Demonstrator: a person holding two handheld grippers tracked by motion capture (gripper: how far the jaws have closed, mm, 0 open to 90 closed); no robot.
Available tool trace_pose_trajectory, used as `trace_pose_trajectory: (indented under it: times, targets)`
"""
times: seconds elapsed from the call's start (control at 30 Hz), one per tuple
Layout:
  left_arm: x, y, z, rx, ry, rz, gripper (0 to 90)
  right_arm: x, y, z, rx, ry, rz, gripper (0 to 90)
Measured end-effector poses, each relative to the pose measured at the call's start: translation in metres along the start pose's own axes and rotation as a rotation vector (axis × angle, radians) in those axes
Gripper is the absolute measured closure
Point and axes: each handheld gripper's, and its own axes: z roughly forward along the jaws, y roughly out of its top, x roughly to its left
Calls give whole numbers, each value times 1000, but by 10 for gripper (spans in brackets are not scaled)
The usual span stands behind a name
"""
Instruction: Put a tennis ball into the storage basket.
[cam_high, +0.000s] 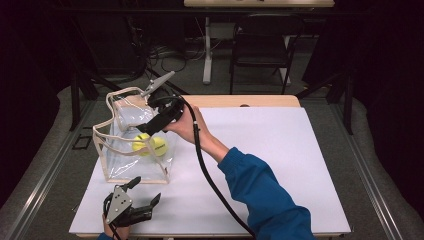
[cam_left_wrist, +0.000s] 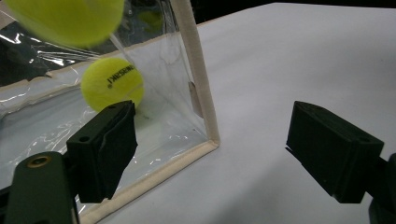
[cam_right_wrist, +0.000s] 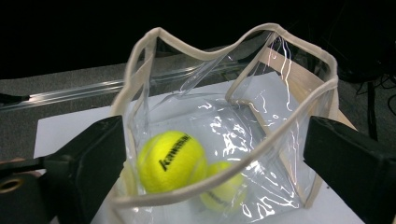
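Note:
A clear plastic bag (cam_high: 131, 165) with cream trim stands upright at the left of the white table cover. Two yellow tennis balls are inside it: one (cam_right_wrist: 172, 161) sits higher and partly covers the other (cam_right_wrist: 224, 186). In the left gripper view the upper ball (cam_left_wrist: 65, 18) is blurred, above the lettered ball (cam_left_wrist: 112, 83). My right gripper (cam_high: 142, 131) hovers over the bag's mouth, open, its pads touching nothing (cam_right_wrist: 215, 163). My left gripper (cam_high: 146, 190) rests open near the table's front edge, by the bag's near corner (cam_left_wrist: 217, 149).
The white cover (cam_high: 280, 160) spreads wide to the right of the bag. The right gripper's black cable (cam_high: 210, 180) trails across it toward the front edge. A dark chair (cam_high: 260, 45) and a table leg stand beyond the far edge.

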Motion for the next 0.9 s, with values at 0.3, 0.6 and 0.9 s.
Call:
trace_pose_trajectory:
  times: [0.3,0.6,0.9]
  targets:
    - [-1,0,2,5,13,-6,162,-5,-18,-21,4,25,-1,0]
    - [-1,0,2,10,12,-6,162,-13,-45,-33,23,21,19,0]
    - [-1,0,0,0,-1,3,162,-12,-72,-46,60,-7,24,0]
